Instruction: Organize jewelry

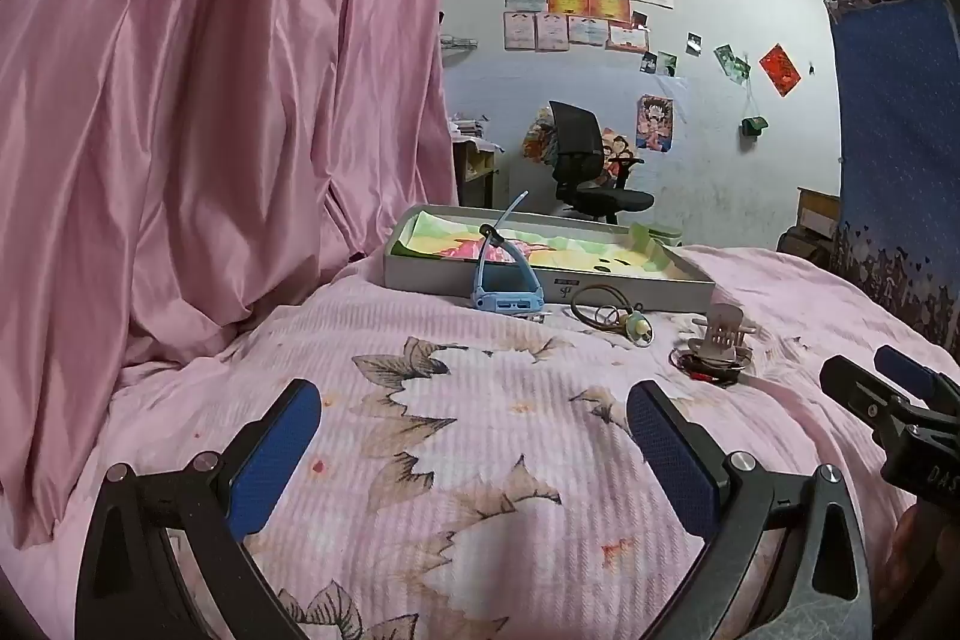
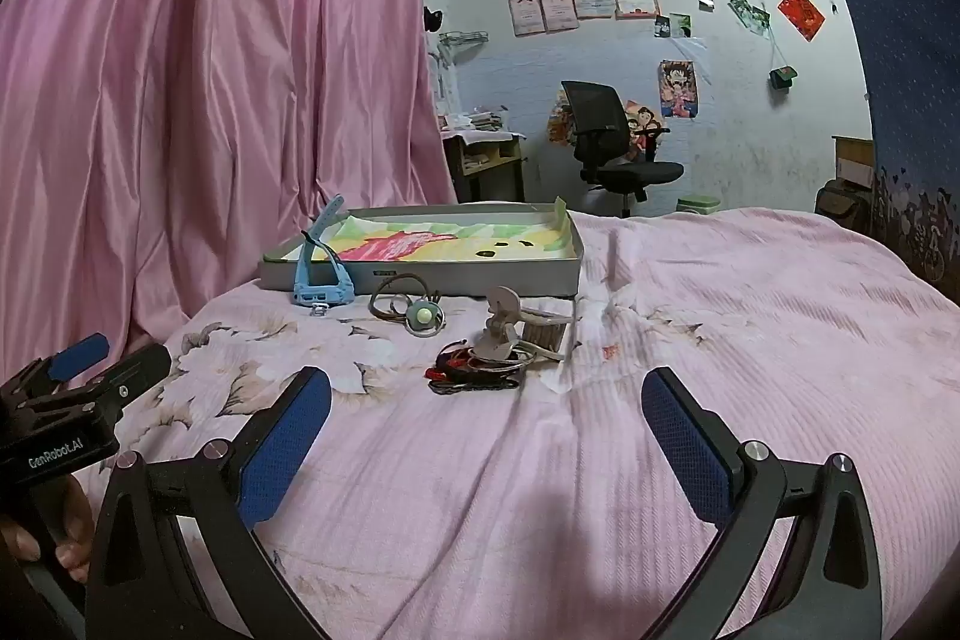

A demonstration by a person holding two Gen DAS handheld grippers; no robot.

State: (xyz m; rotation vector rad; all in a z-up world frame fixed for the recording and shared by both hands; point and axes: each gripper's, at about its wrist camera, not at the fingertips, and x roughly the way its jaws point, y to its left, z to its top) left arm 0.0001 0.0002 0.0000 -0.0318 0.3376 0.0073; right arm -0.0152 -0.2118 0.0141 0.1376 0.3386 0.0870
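Observation:
A grey shallow box lined with coloured paper lies on the pink bedspread. In front of it lie a blue watch, a brown cord necklace with a pale green pendant, a beige hair claw, and a pile of bangles and red-black cords. My left gripper is open and empty, short of the items. My right gripper is open and empty, just short of the bangle pile.
A pink curtain hangs on the left, next to the box. A black office chair, a desk and a wall with posters stand beyond the bed. A blue cloth hangs on the right.

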